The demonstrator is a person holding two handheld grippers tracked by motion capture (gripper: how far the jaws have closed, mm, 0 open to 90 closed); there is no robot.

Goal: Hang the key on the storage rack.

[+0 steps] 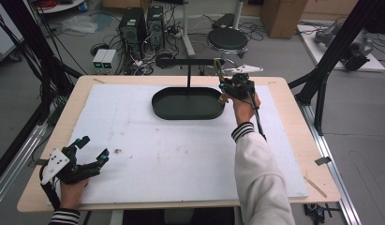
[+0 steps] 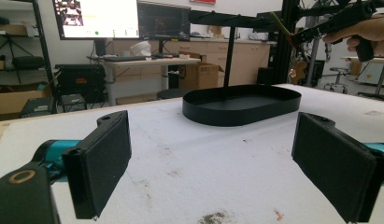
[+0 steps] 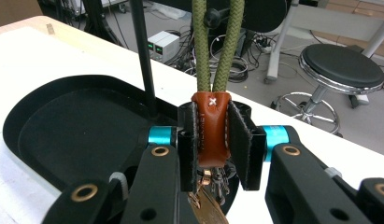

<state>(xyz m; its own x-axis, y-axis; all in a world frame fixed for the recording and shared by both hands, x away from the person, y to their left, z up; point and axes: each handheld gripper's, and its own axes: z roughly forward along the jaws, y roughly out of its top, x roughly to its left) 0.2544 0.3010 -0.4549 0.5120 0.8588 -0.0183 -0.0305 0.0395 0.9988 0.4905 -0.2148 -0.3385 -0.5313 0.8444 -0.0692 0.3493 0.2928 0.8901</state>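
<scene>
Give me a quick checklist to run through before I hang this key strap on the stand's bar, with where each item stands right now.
1. Grip on the key strap: ok. The right gripper is shut on its brown leather tab.
2. Green cord loop free above the jaws: ok, both strands run straight up.
3. Loop over the bar: cannot tell.
4. Keys hanging free: cannot tell, they are mostly hidden under the jaws.
5. Black tray under the bar: ok, nothing in it.
6. Left gripper out of the way: ok, open at the near left of the table.
</scene>
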